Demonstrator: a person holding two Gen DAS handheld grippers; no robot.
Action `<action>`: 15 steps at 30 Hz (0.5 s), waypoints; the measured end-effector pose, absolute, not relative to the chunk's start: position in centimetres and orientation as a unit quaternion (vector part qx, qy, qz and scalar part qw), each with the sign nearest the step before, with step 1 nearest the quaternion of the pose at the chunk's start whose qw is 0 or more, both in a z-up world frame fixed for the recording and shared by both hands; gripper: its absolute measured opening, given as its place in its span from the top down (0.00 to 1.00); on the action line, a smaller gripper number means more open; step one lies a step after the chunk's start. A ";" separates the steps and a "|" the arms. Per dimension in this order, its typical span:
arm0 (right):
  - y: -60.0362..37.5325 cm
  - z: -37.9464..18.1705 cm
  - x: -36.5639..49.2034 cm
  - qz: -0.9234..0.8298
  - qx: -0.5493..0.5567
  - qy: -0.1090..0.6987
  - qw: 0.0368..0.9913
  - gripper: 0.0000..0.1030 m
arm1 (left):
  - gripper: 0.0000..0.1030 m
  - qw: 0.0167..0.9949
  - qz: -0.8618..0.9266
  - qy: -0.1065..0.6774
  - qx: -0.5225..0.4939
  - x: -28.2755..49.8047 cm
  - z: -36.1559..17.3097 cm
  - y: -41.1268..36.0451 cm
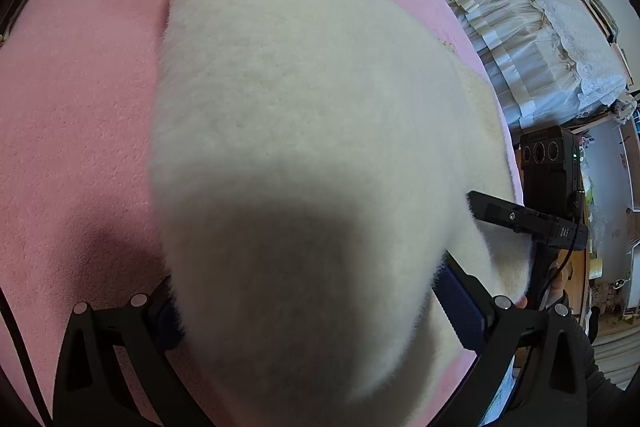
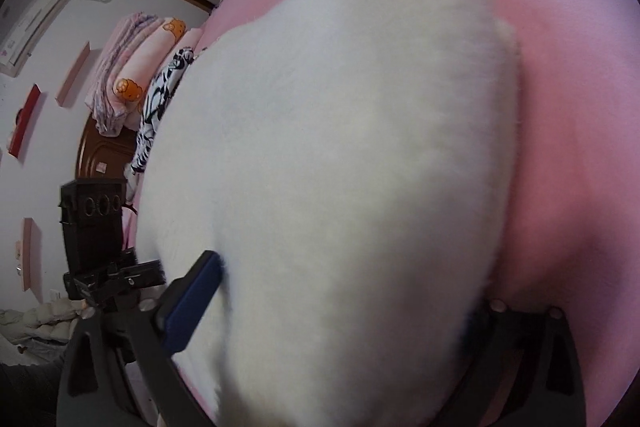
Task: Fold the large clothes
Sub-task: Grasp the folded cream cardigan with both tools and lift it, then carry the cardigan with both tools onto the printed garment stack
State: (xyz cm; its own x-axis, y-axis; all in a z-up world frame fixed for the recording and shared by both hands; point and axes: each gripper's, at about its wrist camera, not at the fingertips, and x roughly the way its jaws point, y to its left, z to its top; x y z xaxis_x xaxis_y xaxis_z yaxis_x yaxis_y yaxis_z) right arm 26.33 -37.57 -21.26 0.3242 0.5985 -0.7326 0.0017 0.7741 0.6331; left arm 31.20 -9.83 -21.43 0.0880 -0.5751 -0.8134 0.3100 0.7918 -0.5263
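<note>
Both tongs, left (image 1: 316,311) and right (image 2: 340,311), squeeze the fluffy white garment (image 1: 304,115); lift both evenly over the pink bed (image 1: 72,115).

My left hand-held gripper (image 1: 320,311) has a fold of the fluffy white fleece garment (image 1: 304,131) bunched between its blue-padded fingers (image 1: 460,303), which stand spread around it. The garment lies on the pink fuzzy bed cover (image 1: 80,99). My right hand-held gripper (image 1: 520,217) touches the garment's right edge.
</note>
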 end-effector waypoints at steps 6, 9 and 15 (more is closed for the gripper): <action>-36.9 -19.8 25.7 0.177 0.268 0.541 0.777 0.31 | 0.29 0.770 -0.272 0.573 -0.071 29.8 -18.6 -10.5; -36.6 -17.7 24.9 0.161 0.263 0.528 0.792 0.53 | 0.38 0.791 -0.262 0.551 -0.041 28.9 -16.3 -10.9; -33.0 -13.5 22.5 0.143 0.245 0.515 0.809 0.58 | 0.40 0.820 -0.245 0.518 -0.007 25.8 -11.0 -9.0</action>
State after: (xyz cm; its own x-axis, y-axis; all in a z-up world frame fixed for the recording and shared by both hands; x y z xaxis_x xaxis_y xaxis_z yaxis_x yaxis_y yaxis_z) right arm 22.55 -33.01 -13.54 0.4296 0.4832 -0.7629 0.0209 0.8393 0.5433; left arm 25.81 -9.02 -10.99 0.3435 -0.4098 -0.8450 0.3950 0.8794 -0.2659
